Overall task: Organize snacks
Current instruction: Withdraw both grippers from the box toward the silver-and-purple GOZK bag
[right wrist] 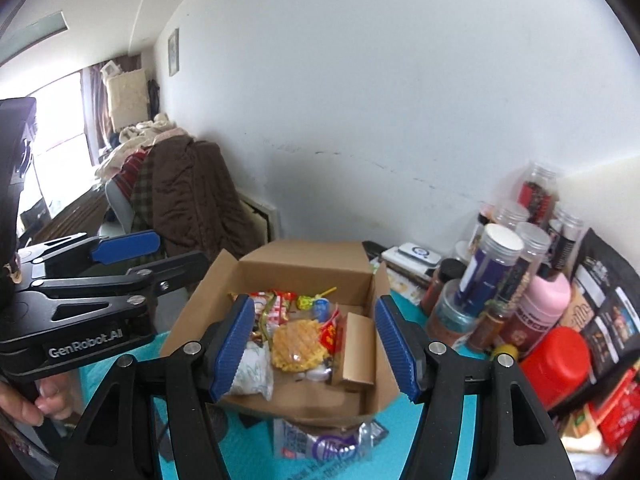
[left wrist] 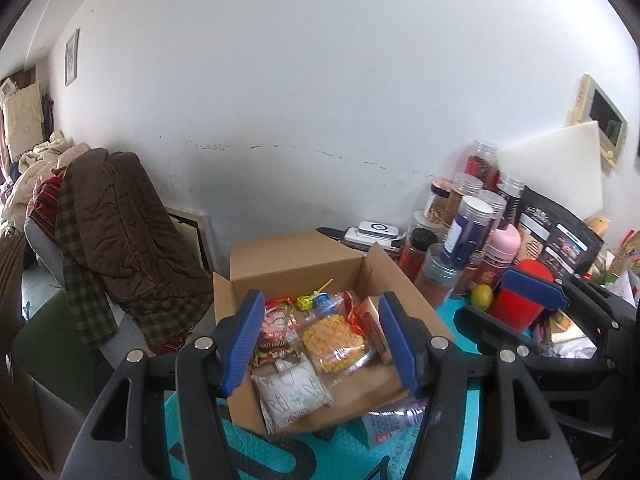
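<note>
- The left gripper (left wrist: 322, 340) and right gripper (right wrist: 316, 348) fill the foreground of their own views; both sets of jaws stand apart with nothing between the pads, hanging above the box (left wrist: 296, 264).
- Below them, at the near edge of the box, a clear packet (right wrist: 320, 442) with purple print lies on the teal table (left wrist: 448, 312), outside the box. It looks light, crinkly and slippery; I would pinch it at a sealed edge.
- The box is open, flaps up, and holds the sorted snacks: a yellow bag (left wrist: 334, 338), a white pouch (left wrist: 294, 398), a dark wrapper (left wrist: 276, 350), lollipops (left wrist: 314, 300) at the back and a tan carton (right wrist: 356, 350) against the right wall.
- These all look light; the yellow bag's contents seem brittle, so a gentle grip at the seam suits it. The carton is stiff and can be taken by its flat sides.
- To the right stand jars (left wrist: 468, 228), a red tub (right wrist: 560, 364) and a black bag (left wrist: 560, 232), close together and easy to knock.
</note>
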### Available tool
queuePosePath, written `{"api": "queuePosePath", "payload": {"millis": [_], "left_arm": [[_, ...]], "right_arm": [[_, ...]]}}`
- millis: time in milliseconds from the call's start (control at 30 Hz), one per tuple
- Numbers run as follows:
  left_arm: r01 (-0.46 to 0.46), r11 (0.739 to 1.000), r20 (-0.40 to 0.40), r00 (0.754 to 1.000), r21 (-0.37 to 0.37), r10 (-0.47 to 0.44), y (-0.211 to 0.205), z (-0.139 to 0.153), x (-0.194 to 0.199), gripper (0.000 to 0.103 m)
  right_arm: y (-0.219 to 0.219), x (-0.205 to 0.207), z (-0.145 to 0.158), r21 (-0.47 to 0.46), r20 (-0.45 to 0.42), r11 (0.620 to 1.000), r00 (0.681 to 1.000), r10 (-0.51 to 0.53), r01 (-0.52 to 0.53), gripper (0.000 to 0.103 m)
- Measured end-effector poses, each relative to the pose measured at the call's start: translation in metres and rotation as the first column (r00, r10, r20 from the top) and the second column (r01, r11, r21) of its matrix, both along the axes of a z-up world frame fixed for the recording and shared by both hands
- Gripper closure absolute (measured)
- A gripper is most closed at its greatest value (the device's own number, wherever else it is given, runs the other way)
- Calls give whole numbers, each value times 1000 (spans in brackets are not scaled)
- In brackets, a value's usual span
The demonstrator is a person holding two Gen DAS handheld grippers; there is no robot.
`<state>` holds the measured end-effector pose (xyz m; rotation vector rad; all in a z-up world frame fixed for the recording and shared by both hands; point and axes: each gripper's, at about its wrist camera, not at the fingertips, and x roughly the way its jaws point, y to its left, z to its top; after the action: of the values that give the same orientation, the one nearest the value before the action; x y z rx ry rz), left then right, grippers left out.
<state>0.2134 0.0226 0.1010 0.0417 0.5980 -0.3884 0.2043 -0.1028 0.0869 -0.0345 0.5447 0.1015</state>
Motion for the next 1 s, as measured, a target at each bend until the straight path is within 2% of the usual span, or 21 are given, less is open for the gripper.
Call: {"api": "queuePosePath", "payload": {"millis": [100,167,200,433,600,1000], "left_arm": [[6,1000,9,1000,0,-6,-1,1,-14,42],[10,1000,14,1000,0,-10,0,2,-23,23],[9,1000,27,1000,-3,-8,1,2,-29,22],[24,1000,35,999,1,-24,0,-2,-55,22],[49,999,32,998,6,-49,-2,-8,-71,22],[97,995,-14,995,18,-97,-14,-43,-93,22]], "right_arm": [[-2,-15,1,-4,9,1000,1000,-4,4,40],[-3,-25,0,-10,13,1000,1000,-7,7,39],[-4,-30,0,-13,16,1000,1000,-11,11,37],[-13,-59,-7,-21,19,999,1000,-25,25,31],[-18,-75,-16,-20,10,999,1000,-25,25,31],[-25,-93,-48,-2,-33,1000,999,-7,7,31]]}}
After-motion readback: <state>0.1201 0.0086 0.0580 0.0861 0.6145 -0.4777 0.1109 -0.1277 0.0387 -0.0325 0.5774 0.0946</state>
